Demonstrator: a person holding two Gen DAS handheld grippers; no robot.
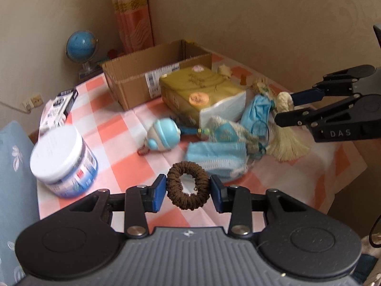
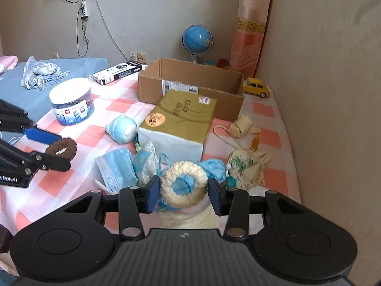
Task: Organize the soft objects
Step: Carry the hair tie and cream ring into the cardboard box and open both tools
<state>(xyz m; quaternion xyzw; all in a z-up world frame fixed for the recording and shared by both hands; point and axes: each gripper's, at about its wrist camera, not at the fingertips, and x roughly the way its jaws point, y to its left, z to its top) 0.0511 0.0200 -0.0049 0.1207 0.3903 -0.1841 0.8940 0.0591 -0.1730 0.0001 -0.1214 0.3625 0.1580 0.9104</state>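
Gripped a brown elastic fabric hair scrunchie (image 1: 190, 203) in the left hand-held gripper (image 1: 188, 188), pads pressed on opposite sides of the loop. Held it flat-on to the camera and seemingly clear of the pink-and-white checked worktop (image 1: 112, 128), probably so as to carry it without dragging.

Clamped the right hand-held gripper (image 2: 183, 190) the same way on a cream crocheted ring (image 2: 183, 166) with a pale tassel hanging under it. Pinched across the ring's width, likely because the soft yarn gave a firm hold only there.

Kept both hand-held grippers near each other, the left one off to the left of the right one, each loaded with one soft thing.

Saw the open brown cardboard box (image 2: 190, 95) well ahead of both, beyond an olive-gold soft tissue pack (image 2: 181, 116). Judged the box the likely place for the soft things; could not see anything inside it.

Left a pile of light-blue face masks (image 2: 116, 169) just ahead-left of the right hand-held gripper, and a cream printed drawstring pouch (image 2: 247, 166) ahead-right, not yet sorted.

Noted a white-lidded plastic jar (image 2: 71, 100) far left, hard and probably not part of the job.

Would need a lift over the tissue pack.
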